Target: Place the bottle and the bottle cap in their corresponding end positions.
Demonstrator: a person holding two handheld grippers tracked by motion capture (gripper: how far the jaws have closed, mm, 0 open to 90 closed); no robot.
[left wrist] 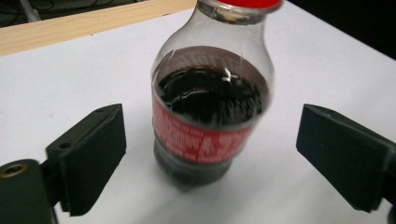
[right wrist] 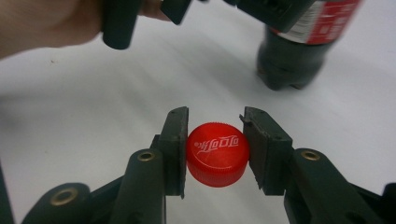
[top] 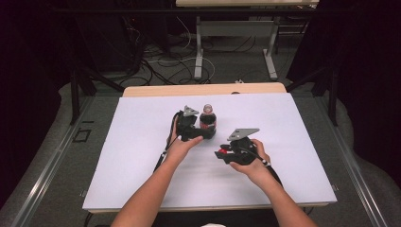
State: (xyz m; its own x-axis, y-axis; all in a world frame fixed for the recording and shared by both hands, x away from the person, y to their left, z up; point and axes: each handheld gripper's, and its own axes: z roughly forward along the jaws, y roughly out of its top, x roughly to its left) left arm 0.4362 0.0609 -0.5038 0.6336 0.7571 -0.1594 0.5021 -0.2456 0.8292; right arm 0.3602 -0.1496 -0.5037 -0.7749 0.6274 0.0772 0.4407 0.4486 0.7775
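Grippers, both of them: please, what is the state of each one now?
Left gripper: open, its jaws standing apart on either side of the cola bottle without pressing it.
Right gripper: shut on the red cap.

- The white counter (top: 142,156) is lit evenly from above in the high view, while the room around it is left dark, almost black at the left and right edges.
- Only faint, soft shadows are cast near the forearms.
- In the left gripper view, the bottle (left wrist: 212,93) is smeared by motion blur, its label print left unreadable; small glints are seen on the clear plastic.
- In the right gripper view, the red cap (right wrist: 217,153) is rendered sharply with a mild sheen, while the far background is softened and blurred.
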